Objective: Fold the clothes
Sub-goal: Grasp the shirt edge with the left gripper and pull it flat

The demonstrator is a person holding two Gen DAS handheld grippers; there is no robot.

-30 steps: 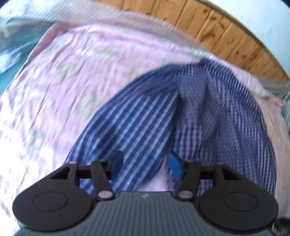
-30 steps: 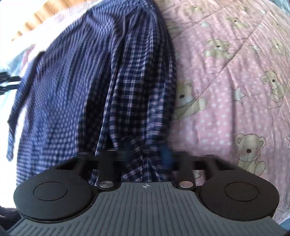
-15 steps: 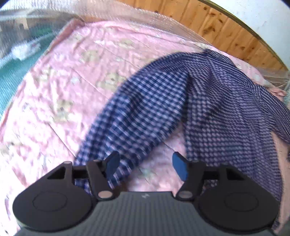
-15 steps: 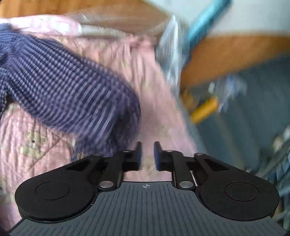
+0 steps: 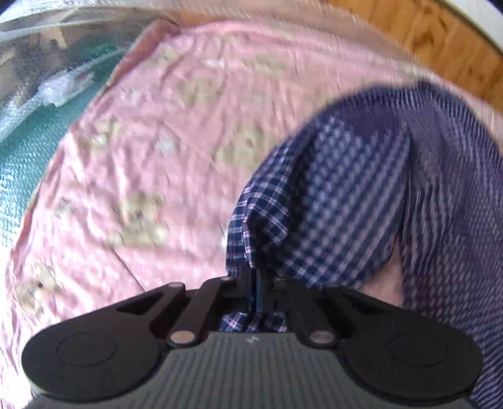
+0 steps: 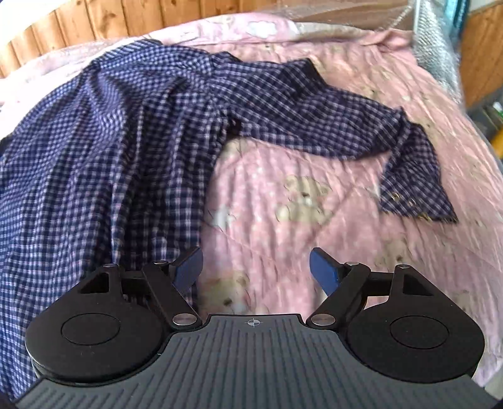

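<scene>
A navy and white checked shirt [image 6: 119, 132] lies spread on a pink bedspread [image 6: 283, 204] printed with teddy bears. One sleeve [image 6: 330, 126] stretches out to the right, its cuff [image 6: 411, 195] flat on the bedspread. My right gripper [image 6: 256, 270] hangs over bare bedspread just right of the shirt's body, its jaws opening with nothing between them. In the left wrist view my left gripper [image 5: 256, 289] is shut on a bunched fold of the shirt [image 5: 330, 195], and cloth shows on both sides of the blue pads.
Wooden wall panelling [image 6: 94, 22] runs behind the bed. A bubble-wrapped rail [image 6: 437, 47] edges the far right side. In the left wrist view a green surface [image 5: 28, 151] lies beyond the bedspread's [image 5: 141, 163] left edge.
My left gripper went from open above the sleeve to shut on its cloth. My right gripper let go of the shirt, swung away and back, and its jaws spread wide.
</scene>
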